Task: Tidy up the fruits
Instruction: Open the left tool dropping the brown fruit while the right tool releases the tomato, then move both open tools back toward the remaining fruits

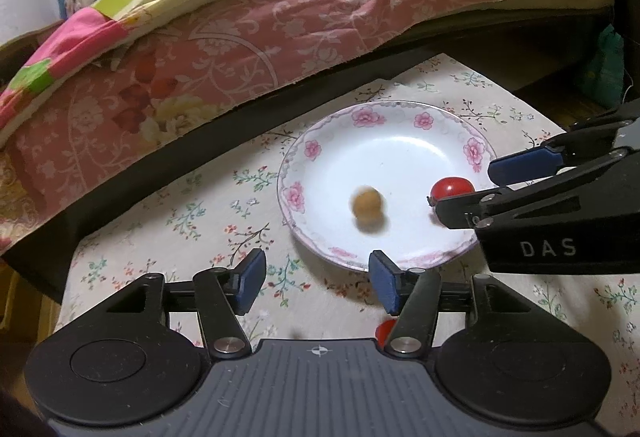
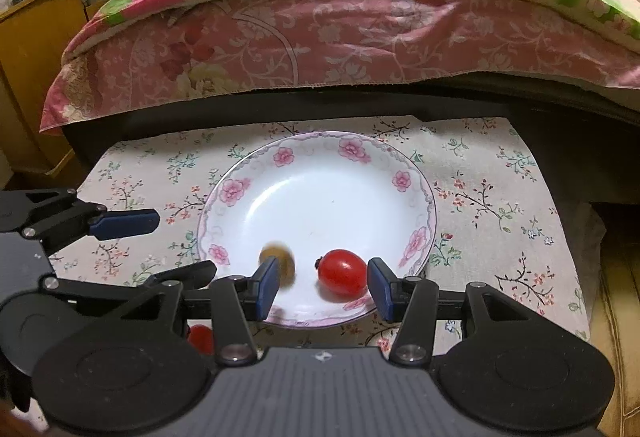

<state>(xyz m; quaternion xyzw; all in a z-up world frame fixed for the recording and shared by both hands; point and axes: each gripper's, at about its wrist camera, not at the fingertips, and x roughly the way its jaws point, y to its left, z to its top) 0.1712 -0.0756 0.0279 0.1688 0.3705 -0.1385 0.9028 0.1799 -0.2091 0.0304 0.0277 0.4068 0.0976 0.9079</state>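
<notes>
left gripper: jaws apart, holding nothing, over the cloth at the plate's 7 o'clock edge | right gripper: jaws apart, tomato loose between them | plate: tomato at 6 o'clock, blurred brown fruit at 7 o'clock | second tomato on the cloth, nearer than the plate | bed at 12 o'clock

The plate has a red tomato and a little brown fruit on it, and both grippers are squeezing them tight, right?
Not quite. The red tomato and brown fruit do lie on the plate, but neither gripper squeezes them. The right wrist view shows the right gripper open around the tomato, the left gripper open too.
</notes>
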